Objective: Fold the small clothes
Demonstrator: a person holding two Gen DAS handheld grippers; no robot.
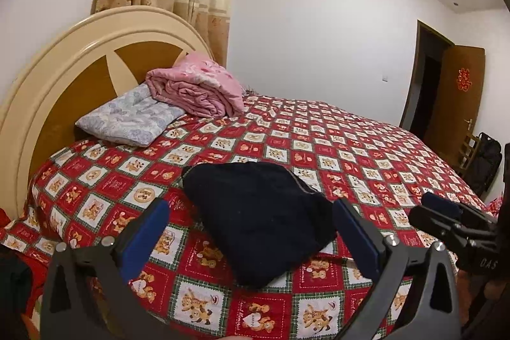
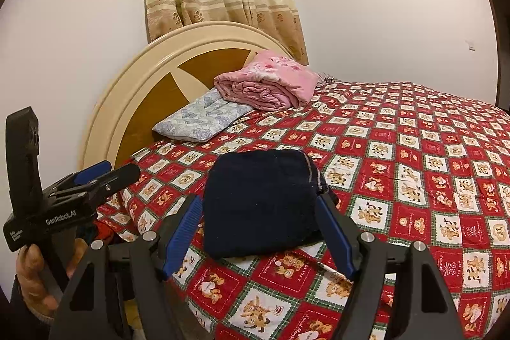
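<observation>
A dark navy garment (image 1: 258, 219) lies folded into a compact bundle on the red checked bedspread (image 1: 366, 155), near the bed's front edge. It shows in the right wrist view (image 2: 258, 199) too, with a grey-striped hem at its right. My left gripper (image 1: 251, 222) is open and empty, its blue pads level with the bundle's sides, held just in front of it. My right gripper (image 2: 259, 223) is open and empty, likewise framing the bundle. The right gripper also shows at the right edge of the left wrist view (image 1: 446, 212), the left gripper at the left of the right wrist view (image 2: 105, 172).
A folded pink quilt (image 1: 197, 85) rests on a pale blue pillow (image 1: 127, 117) against the round headboard (image 1: 63, 59). Curtains hang behind. A brown door (image 1: 455, 97) stands open at the right. Red cloth (image 2: 105, 231) lies beside the bed on the left.
</observation>
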